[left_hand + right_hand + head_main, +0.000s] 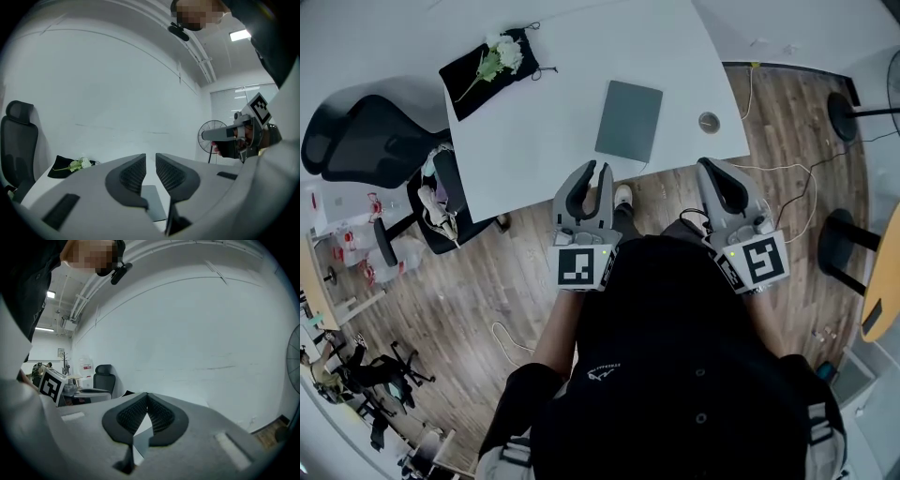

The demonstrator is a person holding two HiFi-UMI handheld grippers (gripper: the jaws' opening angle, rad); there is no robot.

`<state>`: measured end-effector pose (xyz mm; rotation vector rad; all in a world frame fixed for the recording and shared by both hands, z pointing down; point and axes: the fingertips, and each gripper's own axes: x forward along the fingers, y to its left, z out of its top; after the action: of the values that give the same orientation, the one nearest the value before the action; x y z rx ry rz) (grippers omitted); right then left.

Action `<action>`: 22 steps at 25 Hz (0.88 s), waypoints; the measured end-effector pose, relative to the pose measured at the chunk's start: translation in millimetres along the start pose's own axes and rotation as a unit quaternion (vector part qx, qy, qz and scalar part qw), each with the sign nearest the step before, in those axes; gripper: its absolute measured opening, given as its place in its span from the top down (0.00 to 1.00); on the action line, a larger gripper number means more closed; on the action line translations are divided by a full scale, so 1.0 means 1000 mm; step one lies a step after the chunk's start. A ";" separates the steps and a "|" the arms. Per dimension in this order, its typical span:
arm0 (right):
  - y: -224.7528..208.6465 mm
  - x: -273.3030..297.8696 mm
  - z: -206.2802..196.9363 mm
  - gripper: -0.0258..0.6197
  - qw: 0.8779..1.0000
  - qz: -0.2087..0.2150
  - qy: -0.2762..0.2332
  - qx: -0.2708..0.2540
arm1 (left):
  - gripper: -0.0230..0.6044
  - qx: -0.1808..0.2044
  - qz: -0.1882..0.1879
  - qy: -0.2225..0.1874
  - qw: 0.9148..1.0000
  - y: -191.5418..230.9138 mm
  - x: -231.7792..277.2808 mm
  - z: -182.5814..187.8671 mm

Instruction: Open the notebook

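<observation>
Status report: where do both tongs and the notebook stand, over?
Left tongs slightly open, empty. Right tongs shut, empty. Notebook closed, flat on table, untouched. Nothing in the way; flowers at far corner.

The notebook (629, 120) has a smooth, matt grey lid, metal by its look, on a smooth white counter (544, 150). Left of the notebook lies black cloth (478, 94). The floor (469, 300) is grained wood plank. The left gripper (592, 171) is matt grey plastic, its jaws faced with ribbed black pads.
</observation>
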<state>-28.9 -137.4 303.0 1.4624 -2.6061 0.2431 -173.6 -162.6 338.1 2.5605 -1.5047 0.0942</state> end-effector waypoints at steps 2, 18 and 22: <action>0.004 0.010 0.002 0.95 1.000 -0.007 -0.002 0.002 | 0.86 0.003 -0.009 0.012 1.000 0.012 0.007 -0.012; 0.018 0.035 -0.007 0.95 0.997 -0.077 0.027 0.012 | 0.86 -0.014 -0.067 0.151 0.986 0.063 0.053 -0.139; 0.018 0.035 -0.012 0.95 0.995 -0.086 0.039 0.015 | 0.86 -0.028 -0.070 0.175 0.982 0.066 0.060 -0.161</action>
<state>-62.1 -154.7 320.5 1.6403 -2.4098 0.3145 -196.4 -216.7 512.1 2.4347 -1.1781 0.4513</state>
